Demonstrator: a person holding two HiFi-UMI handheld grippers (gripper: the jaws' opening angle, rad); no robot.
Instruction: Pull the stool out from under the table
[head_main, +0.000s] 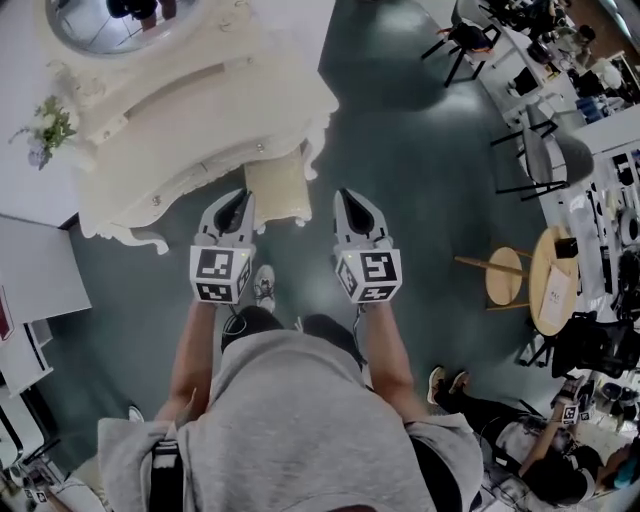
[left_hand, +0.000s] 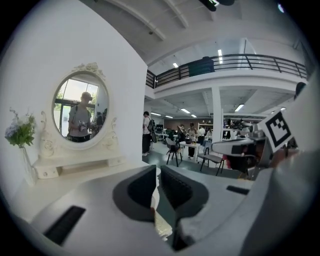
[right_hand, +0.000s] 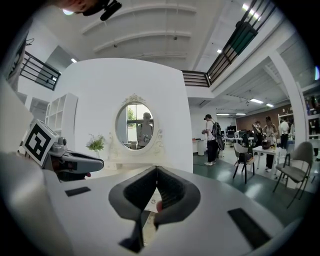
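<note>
Grippers in both of the person's hands are held out side by side toward a white, carved dressing table (head_main: 190, 120), the worktop here, which stands against the wall with an oval mirror (left_hand: 80, 110) above it and a small spray of flowers (head_main: 45, 125) at its left end.

The left gripper (head_main: 237, 197) has its jaws drawn together with only a sliver of a gap at the tips, and nothing is caught in them; its own view shows the two dark pads (left_hand: 142, 187) almost meeting. The right gripper (head_main: 350, 197) has its jaws fully together and empty as well, pads (right_hand: 170, 187) pressed against each other.

The stool (head_main: 277, 188), cream-topped, sits at the front edge of the worktop with its far part tucked underneath and its near part sticking out over the dark floor (head_main: 400, 150). Seen from above it lies between the two grippers: the left gripper's tip is just beside its left edge, the right gripper's tip is a little apart from its right edge. Whether either one touches it I cannot tell.

Off to the right stand a pair of round wooden tables (head_main: 505, 277) and some dark chairs (head_main: 545, 160).
</note>
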